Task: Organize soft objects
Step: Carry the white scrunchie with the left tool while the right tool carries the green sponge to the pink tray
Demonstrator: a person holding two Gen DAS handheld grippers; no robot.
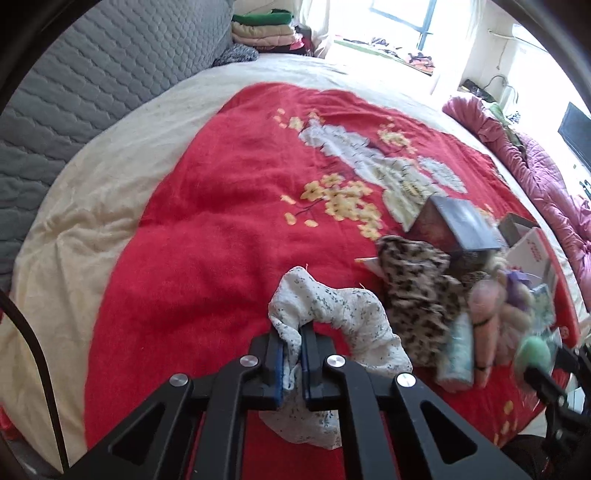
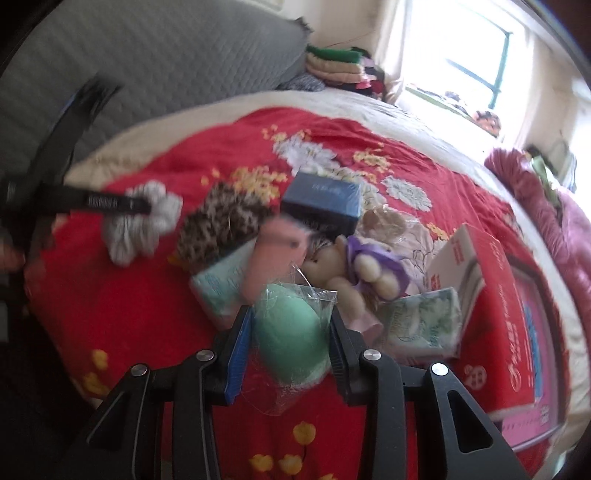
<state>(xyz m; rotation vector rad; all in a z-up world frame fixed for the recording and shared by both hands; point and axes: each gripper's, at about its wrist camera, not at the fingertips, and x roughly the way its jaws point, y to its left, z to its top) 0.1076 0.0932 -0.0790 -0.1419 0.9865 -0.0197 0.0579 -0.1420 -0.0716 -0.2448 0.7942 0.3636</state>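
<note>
My left gripper (image 1: 293,332) is shut on a white floral cloth scrunchie (image 1: 343,306), which hangs between its blue pads just above the red blanket (image 1: 221,206). In the right wrist view that gripper (image 2: 144,203) holds the scrunchie (image 2: 147,225) at the left. My right gripper (image 2: 291,314) is shut on a mint-green sponge ball (image 2: 291,336) in clear wrap. Behind it lies a pile: a leopard-print cloth (image 2: 221,221), a pink soft roll (image 2: 277,254) and a plush doll in purple (image 2: 362,262).
A dark blue box (image 2: 325,199), two tissue packs (image 2: 221,284) (image 2: 424,321) and a red carton (image 2: 491,295) lie in the same pile. A grey quilted headboard (image 1: 92,81) stands at the left, folded clothes (image 1: 262,29) at the back and a pink quilt (image 1: 535,158) at the right.
</note>
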